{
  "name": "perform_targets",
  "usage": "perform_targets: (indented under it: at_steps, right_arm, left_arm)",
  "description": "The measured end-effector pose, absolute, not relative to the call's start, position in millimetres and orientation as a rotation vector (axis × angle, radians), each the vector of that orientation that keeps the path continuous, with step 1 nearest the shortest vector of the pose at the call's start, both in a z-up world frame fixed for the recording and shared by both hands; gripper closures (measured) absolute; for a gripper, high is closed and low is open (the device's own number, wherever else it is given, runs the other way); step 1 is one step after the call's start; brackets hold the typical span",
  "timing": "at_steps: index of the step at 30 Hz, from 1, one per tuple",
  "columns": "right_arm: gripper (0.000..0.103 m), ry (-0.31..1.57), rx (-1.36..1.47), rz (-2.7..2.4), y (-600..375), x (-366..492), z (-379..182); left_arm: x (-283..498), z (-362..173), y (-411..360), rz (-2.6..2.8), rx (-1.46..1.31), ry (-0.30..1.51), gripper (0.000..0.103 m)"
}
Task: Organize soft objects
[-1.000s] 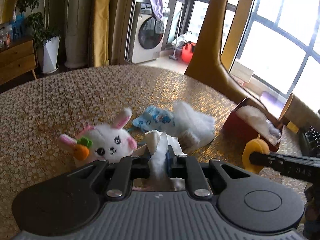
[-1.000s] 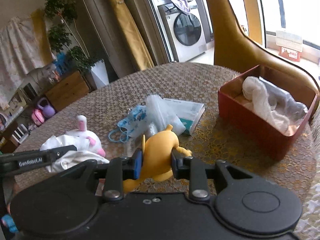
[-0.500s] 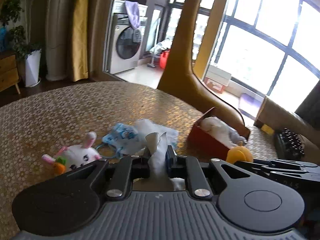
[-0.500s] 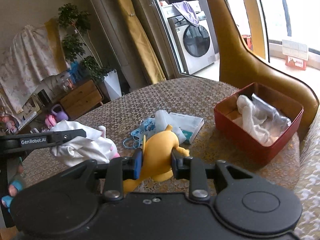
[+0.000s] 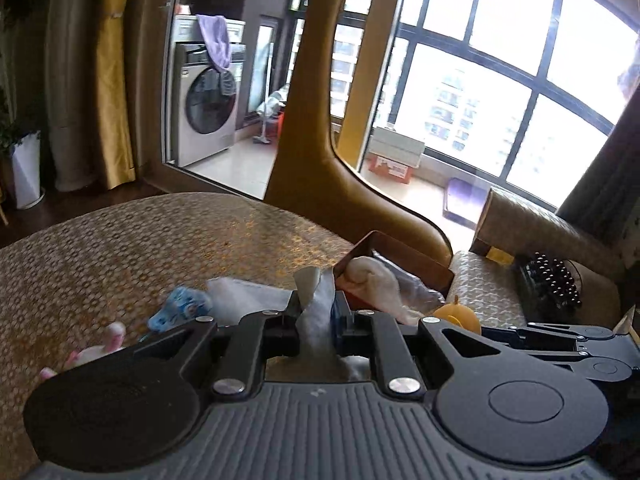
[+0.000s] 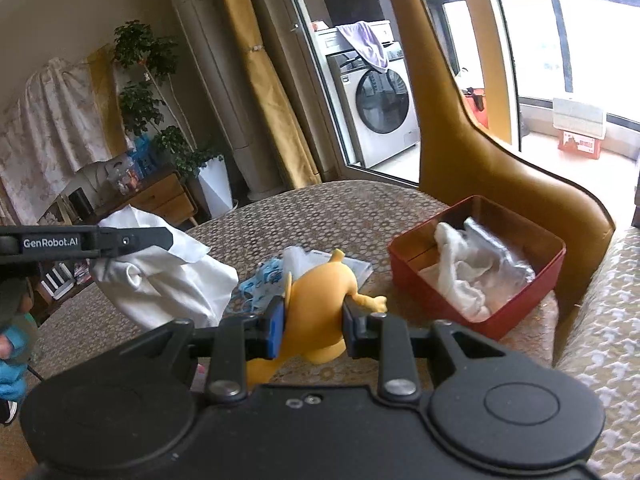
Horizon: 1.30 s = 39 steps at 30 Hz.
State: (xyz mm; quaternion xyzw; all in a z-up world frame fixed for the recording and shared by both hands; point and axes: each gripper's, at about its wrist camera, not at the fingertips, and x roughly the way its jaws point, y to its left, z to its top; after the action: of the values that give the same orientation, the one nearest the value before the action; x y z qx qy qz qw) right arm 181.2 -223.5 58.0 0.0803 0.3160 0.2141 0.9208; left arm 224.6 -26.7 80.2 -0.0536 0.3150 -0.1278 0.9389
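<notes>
Compared with a second ago, both grippers are seen higher above the table (image 6: 320, 208), and the red box (image 6: 532, 284) appears farther and more fully from above. In the left wrist view the plush rabbit (image 5: 100, 350), fully seen before, is now mostly hidden behind the gripper body; only pink ear tips show.

The left gripper (image 5: 318, 312) is clamped on one white cloth (image 6: 168, 276), thin and crumpled, which hangs in loose folds above the table's left side. The right gripper (image 6: 312, 316) is clamped on one yellow toy (image 6: 320, 300), smooth, rounded and rubbery-looking, held above the table just left of the box.

The box is rectangular with thin walls, red outside and brownish inside; it sits at the table's right edge, against a tan chair (image 6: 472, 148) with a smooth leather-like surface. White fabric (image 6: 452, 264) and a crinkled clear wrapper are bunched in it. On the honeycomb-patterned tablecloth lie one blue printed face mask (image 6: 260, 280) and one flat packet in clear plastic (image 6: 352, 268), touching each other.
</notes>
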Motion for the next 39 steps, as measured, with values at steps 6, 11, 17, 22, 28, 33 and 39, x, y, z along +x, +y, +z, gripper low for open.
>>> perform_targets:
  at_steps: [6, 11, 17, 22, 28, 33, 39]
  right_arm:
    - [0.074, 0.634, 0.156, 0.399, -243.7, 196.4, 63.1]
    - [0.074, 0.64, 0.169, 0.36, -263.4, 216.9, 60.9]
    - [0.074, 0.631, 0.175, 0.306, -284.8, 241.9, 57.5]
    - [0.074, 0.635, 0.156, 0.266, -294.6, 259.8, 49.5]
    - [0.074, 0.688, 0.185, 0.246, -303.0, 271.6, 24.8]
    - [0.074, 0.724, 0.181, 0.254, -307.6, 272.4, 11.1]
    - [0.074, 0.748, 0.187, 0.248, -310.4, 268.6, 3.0]
  left_arm:
    - [251.6, 84.3, -56.5, -0.305, -0.085, 0.65, 0.089]
    - [277.0, 87.3, -82.0, -0.341, -0.074, 0.658, 0.089]
    - [310.5, 89.1, -108.5, -0.383, -0.083, 0.647, 0.089]
    - [339.8, 86.9, -133.8, -0.411, -0.052, 0.64, 0.089]
    - [347.5, 34.3, -135.3, -0.406, -0.017, 0.768, 0.089]
    - [341.1, -2.5, -128.3, -0.384, -0.043, 0.849, 0.089]
    - [333.7, -31.4, -125.5, -0.392, -0.044, 0.888, 0.071]
